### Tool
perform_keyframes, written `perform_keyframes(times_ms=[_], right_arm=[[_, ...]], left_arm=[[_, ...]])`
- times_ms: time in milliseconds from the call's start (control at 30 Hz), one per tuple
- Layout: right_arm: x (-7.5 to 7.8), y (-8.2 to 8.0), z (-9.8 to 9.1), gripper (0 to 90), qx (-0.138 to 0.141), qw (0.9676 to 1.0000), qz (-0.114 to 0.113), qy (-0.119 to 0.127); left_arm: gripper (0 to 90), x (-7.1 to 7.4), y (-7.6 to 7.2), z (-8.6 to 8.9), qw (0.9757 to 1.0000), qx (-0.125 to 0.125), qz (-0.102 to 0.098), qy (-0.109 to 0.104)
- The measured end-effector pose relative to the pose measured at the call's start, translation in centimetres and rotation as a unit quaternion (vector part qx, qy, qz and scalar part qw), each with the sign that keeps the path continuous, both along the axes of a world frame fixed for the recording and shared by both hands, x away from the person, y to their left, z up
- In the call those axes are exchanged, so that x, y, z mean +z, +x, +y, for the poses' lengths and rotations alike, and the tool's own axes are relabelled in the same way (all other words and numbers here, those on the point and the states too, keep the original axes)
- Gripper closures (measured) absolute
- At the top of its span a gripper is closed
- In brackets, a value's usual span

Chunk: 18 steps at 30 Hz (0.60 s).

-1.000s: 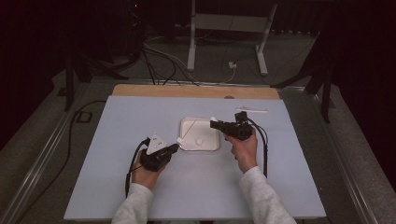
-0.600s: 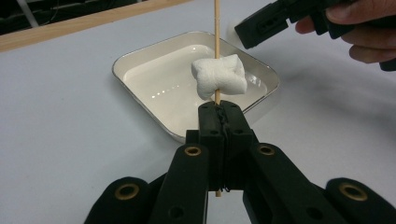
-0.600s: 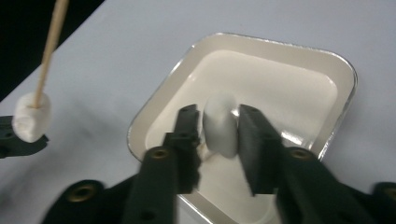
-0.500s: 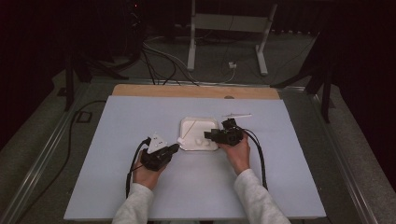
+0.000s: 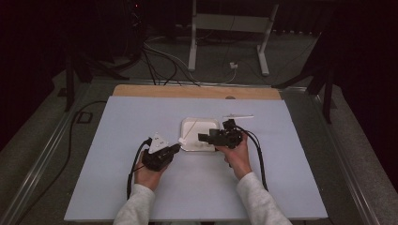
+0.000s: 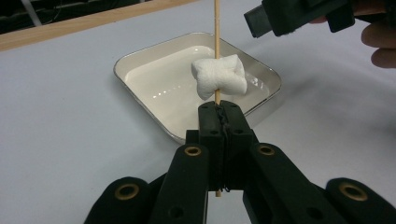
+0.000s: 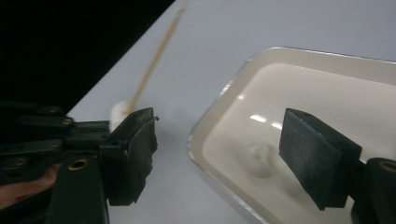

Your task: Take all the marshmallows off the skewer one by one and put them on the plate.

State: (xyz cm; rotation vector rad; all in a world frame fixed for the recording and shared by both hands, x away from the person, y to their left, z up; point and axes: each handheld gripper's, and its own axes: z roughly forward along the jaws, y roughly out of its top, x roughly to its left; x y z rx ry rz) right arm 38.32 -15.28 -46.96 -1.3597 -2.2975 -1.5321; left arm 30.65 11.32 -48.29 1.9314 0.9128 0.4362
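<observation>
Since a second ago your right gripper (image 5: 202,137) has come down and in from beside the dish's far right corner to hang over the dish's right side, and its jaws have just been opening with nothing between them; your left gripper (image 5: 177,146) has kept its place.

Nearest you, both sleeves come in over the near edge of the table (image 5: 117,187), which is covered by a pale sheet. Your left hand (image 5: 148,171) sits left of the table's middle, and its gripper points toward the near left corner of the dish. In the left gripper view its jaws are pressed together on a thin wooden skewer (image 6: 216,28), which stands upright between the pads. A white marshmallow (image 6: 219,76) is threaded on the skewer just above the jaw tips, over the dish. In the high view the marshmallow (image 5: 180,140) is a small white spot at the gripper's tip, with the skewer (image 5: 188,132) slanting away across the dish.

Your right hand (image 5: 238,157) sits right of the middle, and its gripper reaches leftward. In the right gripper view the jaws stand spread; one pad (image 7: 140,144) is outside the dish rim and the other over its floor.

The white square dish (image 5: 187,123) lies at the middle of the table. A faint white smear (image 7: 258,157) lies on its floor.

Beyond the dish, toward the far right, a thin pale stick (image 5: 238,116) lies flat on the sheet. Along the far edge a strip of bare wood (image 5: 197,92) shows.
</observation>
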Motion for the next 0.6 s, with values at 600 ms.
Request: perform_keyframes(times_ms=[600], right_arm=[[-1.0, -1.0, 3.6, 62.6, 0.074, 0.9914, 0.054, 0.094]], left_arm=[[90.0, 0.1, -0.2, -0.7, 0.9999, -0.016, -0.001, -0.002]])
